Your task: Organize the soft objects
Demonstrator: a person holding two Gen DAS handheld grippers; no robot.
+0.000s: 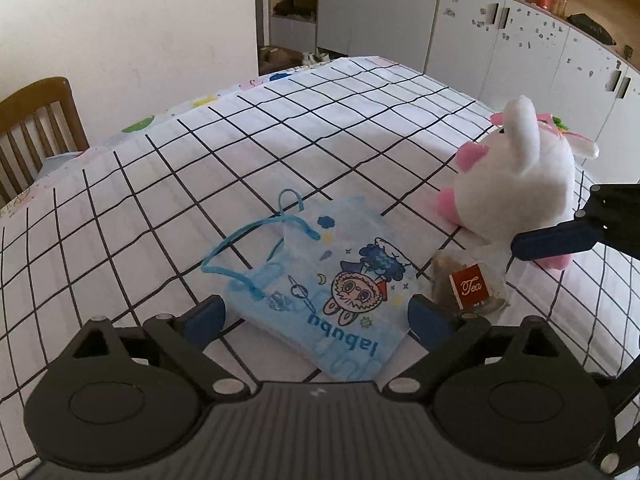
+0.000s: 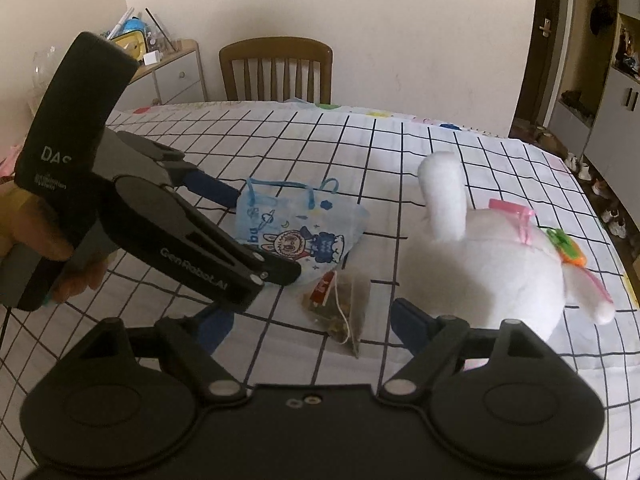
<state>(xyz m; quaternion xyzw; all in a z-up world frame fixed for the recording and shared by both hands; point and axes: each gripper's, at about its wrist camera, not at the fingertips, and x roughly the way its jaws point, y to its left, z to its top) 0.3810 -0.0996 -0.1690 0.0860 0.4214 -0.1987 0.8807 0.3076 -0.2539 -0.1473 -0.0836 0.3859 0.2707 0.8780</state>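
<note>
A flat blue drawstring pouch (image 1: 332,280) printed "labubu" lies on the checked tablecloth (image 1: 240,152). My left gripper (image 1: 316,314) is open, its blue fingertips standing either side of the pouch's near end without pressing it. Right of the pouch lies a clear tea bag (image 1: 472,284) with a red "Tea" tag. Behind that sits a white plush rabbit (image 1: 516,184) with pink feet. In the right wrist view my right gripper (image 2: 314,322) is open just above the tea bag (image 2: 340,304), not gripping it. The rabbit (image 2: 480,264) is to its right. My left gripper (image 2: 256,236) reaches over the pouch (image 2: 300,232).
A hand (image 2: 24,232) holds the left gripper's handle. A wooden chair (image 2: 276,68) stands at the table's far side. Grey cabinets (image 1: 500,40) line the wall beyond the table. One blue finger (image 1: 556,244) of my right gripper shows beside the rabbit.
</note>
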